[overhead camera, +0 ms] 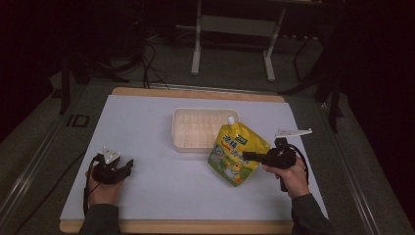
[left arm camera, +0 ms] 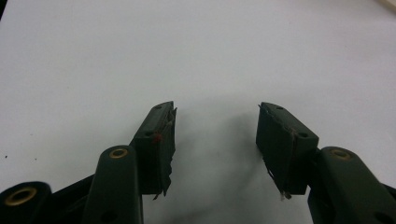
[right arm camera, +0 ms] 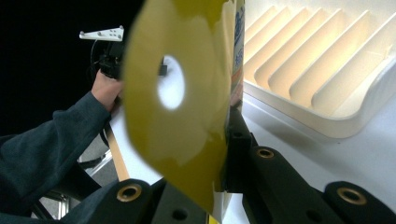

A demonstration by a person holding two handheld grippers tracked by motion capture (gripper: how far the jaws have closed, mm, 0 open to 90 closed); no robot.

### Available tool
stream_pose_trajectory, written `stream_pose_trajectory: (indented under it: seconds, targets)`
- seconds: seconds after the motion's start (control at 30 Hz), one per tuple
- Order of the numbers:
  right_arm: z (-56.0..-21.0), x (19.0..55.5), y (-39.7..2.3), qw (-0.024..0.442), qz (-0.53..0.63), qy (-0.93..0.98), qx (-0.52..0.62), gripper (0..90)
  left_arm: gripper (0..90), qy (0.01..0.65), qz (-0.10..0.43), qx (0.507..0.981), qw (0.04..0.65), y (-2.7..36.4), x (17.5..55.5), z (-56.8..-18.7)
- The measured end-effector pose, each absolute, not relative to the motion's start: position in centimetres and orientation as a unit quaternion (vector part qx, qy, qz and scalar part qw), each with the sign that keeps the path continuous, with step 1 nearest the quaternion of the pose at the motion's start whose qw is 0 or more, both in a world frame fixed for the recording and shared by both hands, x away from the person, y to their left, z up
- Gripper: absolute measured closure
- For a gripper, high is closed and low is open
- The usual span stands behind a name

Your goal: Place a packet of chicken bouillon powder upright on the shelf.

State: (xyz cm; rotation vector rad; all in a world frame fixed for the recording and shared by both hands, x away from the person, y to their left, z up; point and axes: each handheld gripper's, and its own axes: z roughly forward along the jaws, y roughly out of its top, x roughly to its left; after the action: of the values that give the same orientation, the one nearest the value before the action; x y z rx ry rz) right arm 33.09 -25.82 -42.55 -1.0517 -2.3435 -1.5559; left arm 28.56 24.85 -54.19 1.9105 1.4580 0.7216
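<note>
Right gripper [overhead camera: 250, 156] jaws pinching yellow pouch [overhead camera: 237, 152] beside white tray [overhead camera: 178, 128]; left gripper [overhead camera: 128, 165] jaws spread over worktop [overhead camera: 156, 196].

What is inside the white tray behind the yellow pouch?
The white tray shows only its own ribbed dividers. The yellow pouch, clamped by the right gripper, covers its near right corner.

Yellow refill pouch [overhead camera: 236, 152] with white screw cap and green/blue label print is held tilted off the white mat, right of centre, cap end far. Its far edge appears to overlap the near right corner of the ribbed white tray [overhead camera: 195, 128]. A round hole is punched through its flat edge.
</note>
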Motion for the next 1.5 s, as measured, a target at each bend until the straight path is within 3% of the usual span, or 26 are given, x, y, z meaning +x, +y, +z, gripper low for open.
stream_pose_trajectory:
  seconds: [0.57, 1.5]
  targets:
    - [-41.7, 32.9, -24.3, 0.046, -0.535, -0.76, -0.365, 90.0, 46.3, 0.553, 0.275, 0.723, 0.31, 24.8, 28.6, -54.2]
    - [-40.2, 33.2, -20.8, -0.062, -0.559, -0.715, -0.414, 90.0, 46.2, 0.555, 0.275, 0.722, 0.31, 24.8, 28.6, -54.2]
